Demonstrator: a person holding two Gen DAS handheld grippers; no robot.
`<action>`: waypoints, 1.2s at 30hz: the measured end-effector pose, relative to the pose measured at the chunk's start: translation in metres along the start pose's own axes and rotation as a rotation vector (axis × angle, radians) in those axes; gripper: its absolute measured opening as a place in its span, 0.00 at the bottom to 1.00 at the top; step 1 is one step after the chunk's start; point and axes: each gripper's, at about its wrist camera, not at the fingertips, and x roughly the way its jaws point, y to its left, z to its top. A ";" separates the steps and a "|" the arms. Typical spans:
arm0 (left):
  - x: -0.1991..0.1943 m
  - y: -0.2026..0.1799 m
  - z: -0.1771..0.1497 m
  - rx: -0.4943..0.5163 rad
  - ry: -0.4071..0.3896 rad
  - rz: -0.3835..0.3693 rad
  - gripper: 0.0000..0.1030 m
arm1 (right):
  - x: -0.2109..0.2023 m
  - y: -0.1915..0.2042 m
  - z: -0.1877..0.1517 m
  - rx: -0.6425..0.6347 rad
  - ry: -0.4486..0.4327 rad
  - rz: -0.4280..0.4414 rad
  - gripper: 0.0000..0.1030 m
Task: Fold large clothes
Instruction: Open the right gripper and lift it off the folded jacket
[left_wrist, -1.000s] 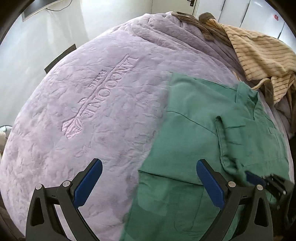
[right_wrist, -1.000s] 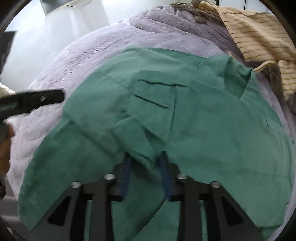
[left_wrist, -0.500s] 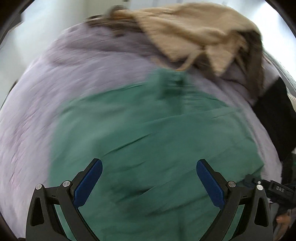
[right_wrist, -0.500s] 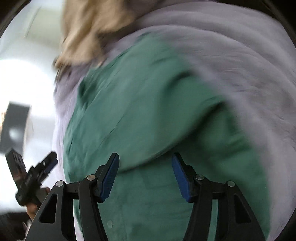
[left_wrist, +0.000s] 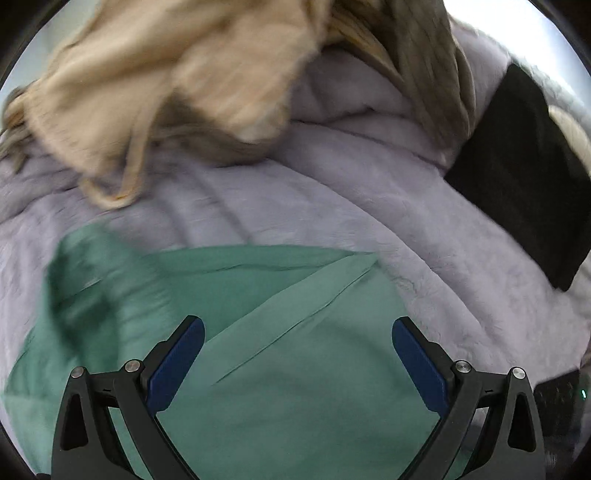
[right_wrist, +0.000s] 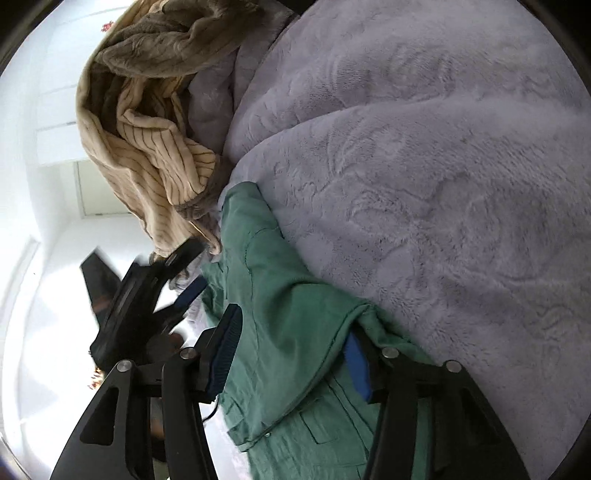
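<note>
Your green shirt (left_wrist: 295, 369) lies spread on the lilac plush blanket (left_wrist: 424, 221) that covers the bed, just short of the heap of beige striped fabric (left_wrist: 166, 74). It looks thin, light and limp: it will sag and crease wherever you lift it, and it probably drags on the fuzzy blanket instead of sliding. Take it at a seam, hem or folded edge, where the cloth is doubled and gives the pads something to bite.

Your left claw (left_wrist: 295, 365) hangs released over the shirt, jaws wide apart, nothing between them. Your right claw (right_wrist: 291, 354) straddles a ridge of the green cloth; its jaws are closing, and the cloth runs between them, but the pads do not look pressed on it yet.

The left view looks down on the flat panel and a long diagonal seam, plus a black item (left_wrist: 524, 177) at the far right, and is blurred. The right view is sharper, shows the shirt's edge and a pocket, and the other claw beside the striped heap.
</note>
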 end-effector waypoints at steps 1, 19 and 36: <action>0.011 -0.007 0.005 0.008 0.019 -0.006 0.99 | -0.002 -0.003 0.001 0.016 0.003 0.018 0.55; 0.057 -0.064 0.066 0.076 0.040 -0.051 0.07 | -0.019 -0.027 0.015 0.089 -0.096 -0.002 0.01; -0.027 0.018 0.004 -0.062 -0.103 0.073 0.88 | -0.064 0.012 0.007 -0.152 0.062 -0.067 0.57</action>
